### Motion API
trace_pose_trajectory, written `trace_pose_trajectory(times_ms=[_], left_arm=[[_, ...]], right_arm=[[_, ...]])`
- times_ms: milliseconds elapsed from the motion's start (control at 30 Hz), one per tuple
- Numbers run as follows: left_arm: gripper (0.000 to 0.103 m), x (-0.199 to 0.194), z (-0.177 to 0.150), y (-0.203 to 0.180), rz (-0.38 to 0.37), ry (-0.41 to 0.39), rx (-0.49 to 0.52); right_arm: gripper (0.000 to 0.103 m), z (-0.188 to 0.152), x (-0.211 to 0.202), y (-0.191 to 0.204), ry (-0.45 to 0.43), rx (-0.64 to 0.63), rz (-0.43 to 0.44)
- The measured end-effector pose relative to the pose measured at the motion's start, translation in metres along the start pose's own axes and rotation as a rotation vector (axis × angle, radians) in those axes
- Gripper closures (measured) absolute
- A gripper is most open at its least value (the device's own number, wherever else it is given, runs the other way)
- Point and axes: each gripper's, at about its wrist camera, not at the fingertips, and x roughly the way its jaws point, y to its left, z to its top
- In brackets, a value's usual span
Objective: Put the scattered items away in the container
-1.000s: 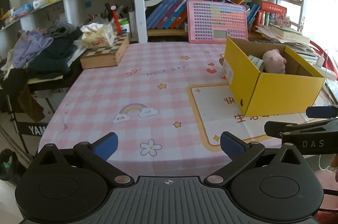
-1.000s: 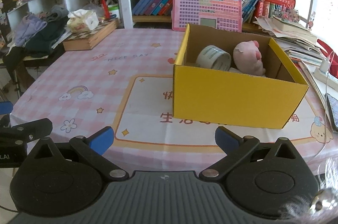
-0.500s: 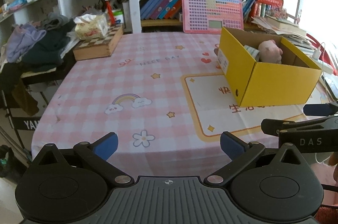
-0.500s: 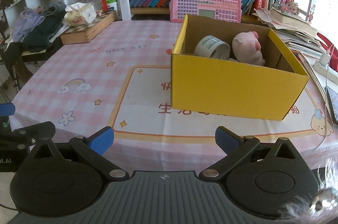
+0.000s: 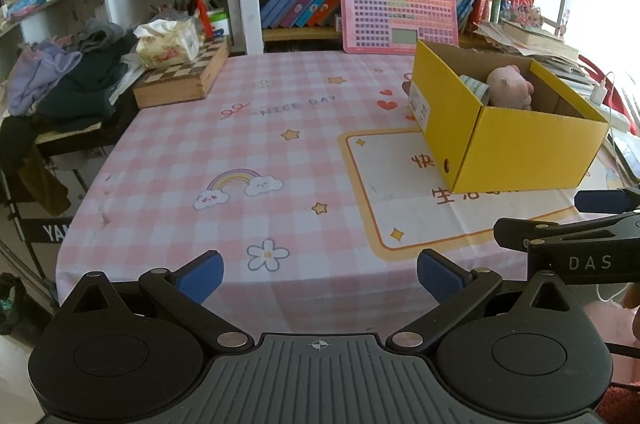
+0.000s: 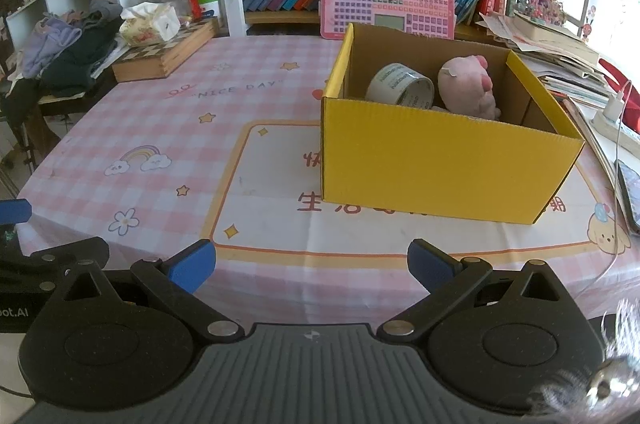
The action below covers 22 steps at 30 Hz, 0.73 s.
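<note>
A yellow cardboard box (image 6: 440,164) stands on the pink checked tablecloth, right of centre; the left wrist view shows the same box (image 5: 520,148) at its right. Inside lie a roll of tape (image 6: 400,84) and a pink plush pig (image 6: 468,84), the pig (image 5: 510,86) also showing over the rim in the left wrist view. My left gripper (image 5: 318,274) hangs open and empty over the table's near edge. My right gripper (image 6: 312,262) is open and empty too, in front of the box and well short of it.
A wooden chessboard box (image 5: 180,80) with a tissue pack (image 5: 168,42) sits at the far left corner. A pink keyboard toy (image 5: 398,12) leans against bookshelves behind. Clothes (image 5: 64,84) pile at the left. A phone (image 6: 630,192) and a charger cable (image 6: 618,128) lie at the right edge.
Both grippers have drawn back toward the near table edge, so the box looks smaller and farther. Both stay open and empty.
</note>
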Motion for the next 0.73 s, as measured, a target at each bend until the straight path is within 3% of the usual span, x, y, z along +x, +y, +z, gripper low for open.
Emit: trace_pose_trajectory(times_ms=[733], left_arm=[[0.0,-0.0034,-0.0006,0.0016,-0.009,-0.006,-0.016]], right_arm=[[0.0,-0.0012,0.0034,0.0028,0.017,-0.005,0.006]])
